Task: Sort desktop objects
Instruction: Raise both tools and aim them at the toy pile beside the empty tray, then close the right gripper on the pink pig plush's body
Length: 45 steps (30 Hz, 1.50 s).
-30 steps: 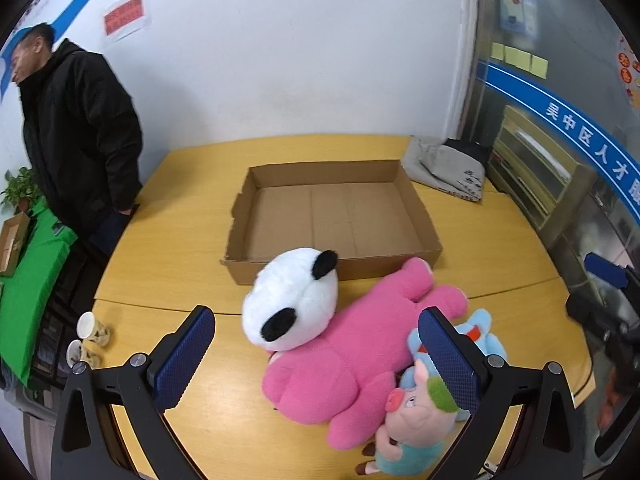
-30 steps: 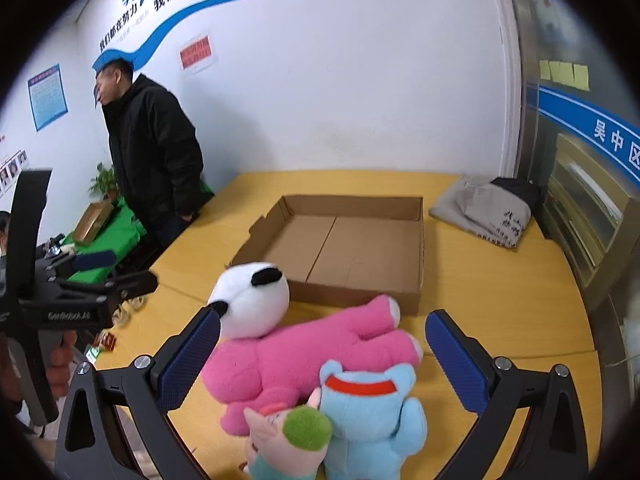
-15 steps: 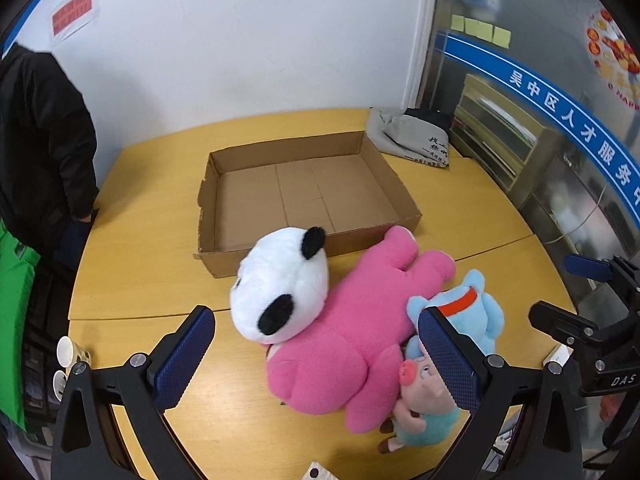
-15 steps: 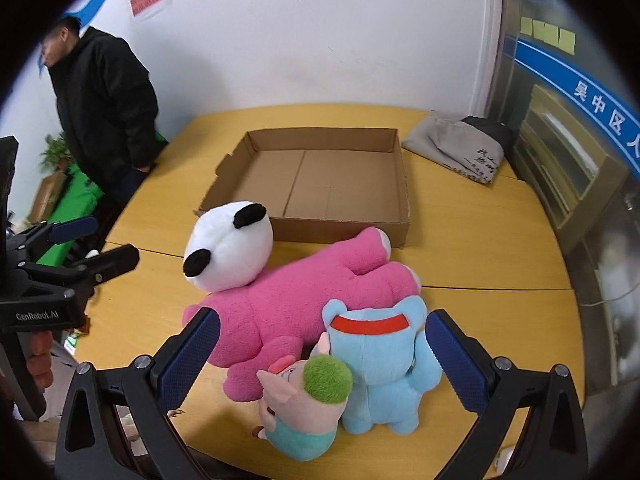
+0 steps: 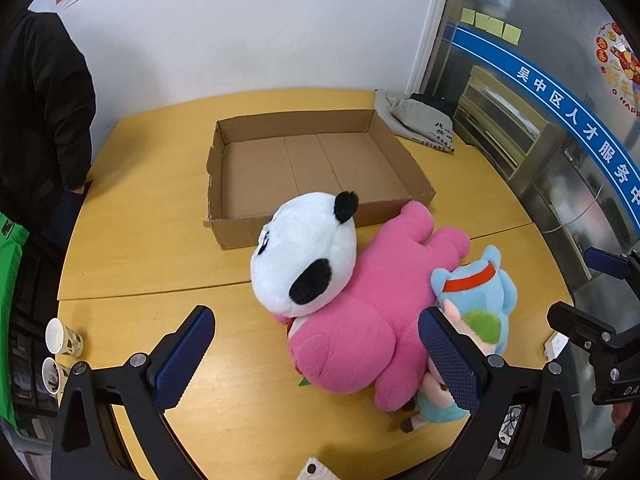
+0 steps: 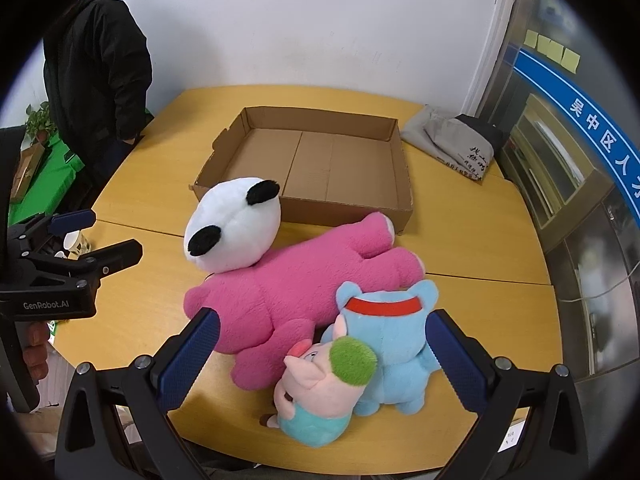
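Observation:
A pink plush with a white panda-like head [image 5: 308,256] [image 6: 236,232] lies on the yellow table in front of an empty shallow cardboard box [image 5: 312,168] [image 6: 320,164]. A blue plush with a red band [image 5: 476,292] [image 6: 388,336] and a small pig plush with green hair [image 6: 324,384] [image 5: 476,328] lean against it. My left gripper [image 5: 316,356] is open above the pink plush. My right gripper [image 6: 320,356] is open with the pig and blue plush between its fingers, not squeezed.
A grey folded bag [image 5: 420,120] [image 6: 452,144] lies at the table's far right. Paper cups [image 5: 60,340] stand off the left edge. A person in black [image 5: 40,120] [image 6: 96,72] stands at the far left. Glass cabinets [image 6: 580,168] line the right.
Both grippers have come forward and lower toward the plush pile, which now fills more of each view. Both stay open.

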Each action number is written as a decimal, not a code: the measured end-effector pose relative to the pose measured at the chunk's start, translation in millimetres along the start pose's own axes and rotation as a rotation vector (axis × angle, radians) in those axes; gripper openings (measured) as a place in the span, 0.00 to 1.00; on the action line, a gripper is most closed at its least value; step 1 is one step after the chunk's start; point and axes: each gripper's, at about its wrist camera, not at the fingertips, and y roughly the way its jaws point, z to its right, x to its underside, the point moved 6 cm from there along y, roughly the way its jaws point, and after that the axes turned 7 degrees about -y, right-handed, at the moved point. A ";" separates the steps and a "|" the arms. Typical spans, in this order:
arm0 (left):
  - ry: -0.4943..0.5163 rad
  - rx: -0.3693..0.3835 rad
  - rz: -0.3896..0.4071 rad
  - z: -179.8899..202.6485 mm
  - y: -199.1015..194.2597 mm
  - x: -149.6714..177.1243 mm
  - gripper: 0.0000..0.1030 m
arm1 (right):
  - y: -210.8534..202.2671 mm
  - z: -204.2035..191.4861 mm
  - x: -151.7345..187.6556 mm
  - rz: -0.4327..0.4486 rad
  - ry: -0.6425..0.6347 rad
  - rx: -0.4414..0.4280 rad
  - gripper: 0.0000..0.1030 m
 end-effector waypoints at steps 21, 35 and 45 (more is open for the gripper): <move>-0.039 0.005 -0.166 57.2 42.0 25.9 1.00 | 59.2 66.6 66.1 -0.039 -0.017 -0.286 1.00; 0.031 0.331 -0.501 143.1 126.4 95.3 1.00 | 104.8 49.4 149.7 -0.148 -0.123 -0.757 0.98; 0.052 0.426 -0.543 166.5 184.7 87.4 0.96 | 165.3 22.6 182.5 -0.139 0.050 -0.707 0.95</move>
